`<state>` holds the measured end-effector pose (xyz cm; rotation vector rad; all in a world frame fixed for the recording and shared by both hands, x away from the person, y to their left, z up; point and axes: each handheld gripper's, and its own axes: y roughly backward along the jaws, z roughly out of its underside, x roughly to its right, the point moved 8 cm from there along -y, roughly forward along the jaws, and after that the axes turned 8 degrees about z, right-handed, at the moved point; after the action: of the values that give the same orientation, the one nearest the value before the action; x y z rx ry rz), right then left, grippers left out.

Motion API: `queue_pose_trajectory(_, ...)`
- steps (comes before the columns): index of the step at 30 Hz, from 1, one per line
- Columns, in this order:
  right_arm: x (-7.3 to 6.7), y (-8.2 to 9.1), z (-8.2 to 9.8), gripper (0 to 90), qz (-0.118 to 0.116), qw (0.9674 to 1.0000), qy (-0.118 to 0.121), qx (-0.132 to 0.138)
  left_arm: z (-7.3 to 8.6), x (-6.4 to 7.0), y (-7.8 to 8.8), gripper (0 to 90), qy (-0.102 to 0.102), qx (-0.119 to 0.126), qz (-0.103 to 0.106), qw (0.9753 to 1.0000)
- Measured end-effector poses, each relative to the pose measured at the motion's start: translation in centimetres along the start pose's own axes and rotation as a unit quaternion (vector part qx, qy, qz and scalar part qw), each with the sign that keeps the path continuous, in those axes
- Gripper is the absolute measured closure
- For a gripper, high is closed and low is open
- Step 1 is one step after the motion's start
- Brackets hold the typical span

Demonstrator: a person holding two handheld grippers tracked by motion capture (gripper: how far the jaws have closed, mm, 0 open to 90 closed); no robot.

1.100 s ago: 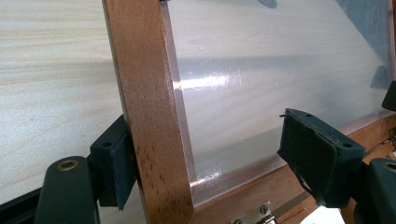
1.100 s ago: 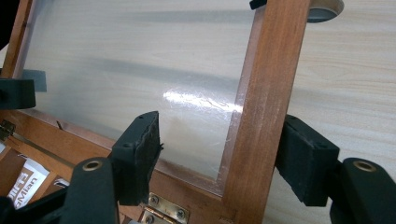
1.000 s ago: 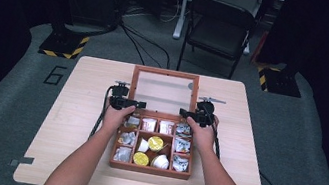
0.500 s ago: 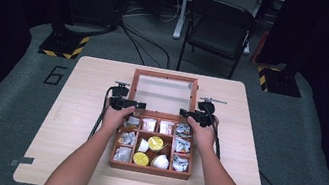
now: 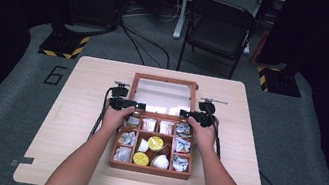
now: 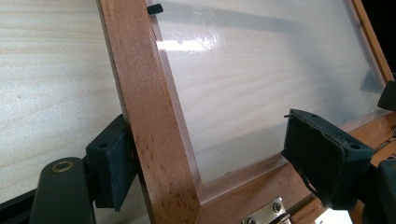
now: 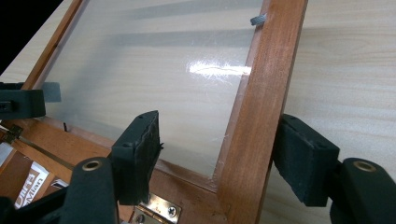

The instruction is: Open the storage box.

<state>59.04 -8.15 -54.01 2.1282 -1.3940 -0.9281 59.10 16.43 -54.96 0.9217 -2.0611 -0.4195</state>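
A: Straddling the lid's side rails, are they, both tongs?

B: Yes. The wooden box [image 5: 150,166] sits in the middle of the bench [image 5: 83,109], and its glass-paned lid [image 5: 164,95] is swung back behind it, leaning past upright. The left tongs [image 5: 139,104] have the lid's left rail [image 6: 149,116] between the jaws; the outer pad [image 6: 119,161] lies against the wood, while the inner pad [image 6: 322,158] stands well clear over the glass. Those jaws have just been opening, so they are released.

A: And the right tongs [image 5: 183,112]?

B: Spread around the right rail [image 7: 261,107] too. The inner pad [image 7: 137,149] is apart from the wood, the outer pad [image 7: 303,158] just beside it. No squeeze there that I can see.

A: What's inside the box?

B: Compartments of small wrapped packets [image 5: 183,145] and, in the middle, little cups with yellow lids [image 5: 156,143]. A brass hinge [image 6: 268,214] shows at the lid's foot.
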Motion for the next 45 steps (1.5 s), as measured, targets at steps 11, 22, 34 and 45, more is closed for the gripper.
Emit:
queue_pose_trajectory(11,-0.08,-0.32,0.24,33.8,-0.001,0.9999,-0.011,-0.006,0.18,-0.37,0.03,18.4,0.008,-0.008,-0.005,0.9999)
queue_pose_trajectory(22,-0.11,-0.21,0.28,33.8,0.001,0.9999,-0.011,-0.009,0.11,-0.4,-0.06,18.2,0.006,-0.008,-0.001,0.9999)
queue_pose_trajectory(34,0.19,-0.25,0.51,33.8,0.003,0.9996,-0.019,-0.02,0.1,-0.45,-0.41,18.0,0.014,-0.012,0.005,0.9998)
queue_pose_trajectory(45,0.37,-0.35,0.71,33.7,-0.002,0.9993,-0.028,-0.026,0.23,-0.7,-0.57,17.6,0.024,-0.018,0.012,0.9995)
